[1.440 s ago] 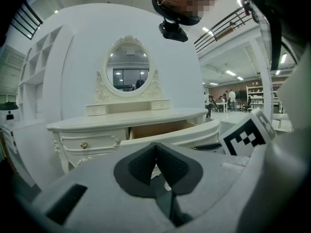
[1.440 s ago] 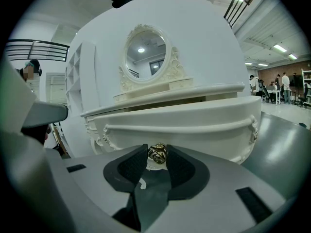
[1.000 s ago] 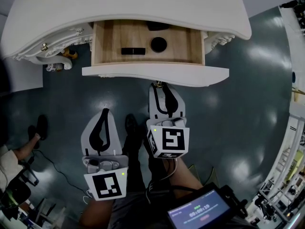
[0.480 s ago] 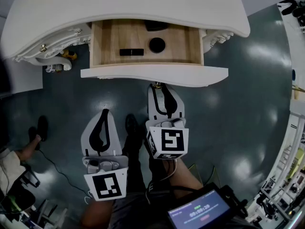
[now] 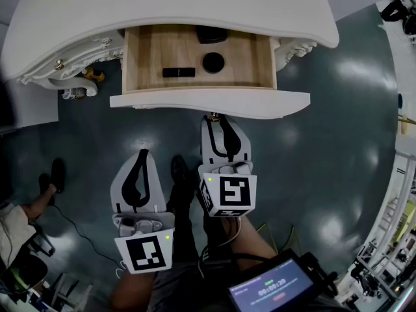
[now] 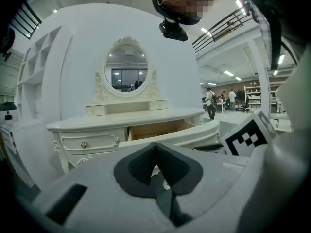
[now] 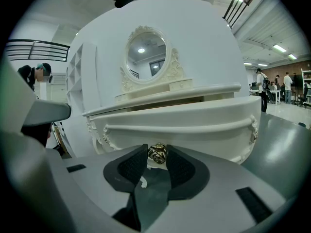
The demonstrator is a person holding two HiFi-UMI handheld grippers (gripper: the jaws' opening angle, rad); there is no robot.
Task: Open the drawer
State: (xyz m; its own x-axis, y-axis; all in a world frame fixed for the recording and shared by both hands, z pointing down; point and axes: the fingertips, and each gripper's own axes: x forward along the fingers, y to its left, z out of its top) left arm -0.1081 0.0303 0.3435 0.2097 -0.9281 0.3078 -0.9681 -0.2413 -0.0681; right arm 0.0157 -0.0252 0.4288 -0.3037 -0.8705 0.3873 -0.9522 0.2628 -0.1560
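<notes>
- Hidden – the rear of the drawer (image 5: 195, 51) runs under the top of the dressing table (image 5: 162, 5). A dark thing (image 5: 212, 34) at the back is cut off by that edge, and its kind cannot be told.
- Hard to make out: on the drawer's wooden floor lie a black bar (image 5: 179, 72) and a round black thing (image 5: 213, 62), apart from each other. Neither can be identified.
- In the head view the knob is almost wholly covered by the tips of the right gripper (image 5: 215, 117).
- Right gripper: jaws partly spread and pinched on the brass knob (image 7: 157, 153) at the middle of the drawer's white front. One pad bears on each side of it.
- Left gripper (image 5: 142, 152): pads pressed together with nothing between them. It is held over the floor, well apart from the drawer and nearer the person than the right one.
- Drawer: pulled out from the middle of the dressing table. Its front panel stands clear of the table's edge and the inside is open to view from above.
- A side drawer (image 6: 90, 142) to the left of the open one sits flush in the table, below an oval mirror (image 6: 126, 72).
- Writing: a screen (image 5: 273, 290) at the lower edge of the head view shows figures – too small to read.
- The marker cube (image 5: 229, 195) on each gripper bears only black-and-white squares, no words. No maker's name shows on the furniture.
</notes>
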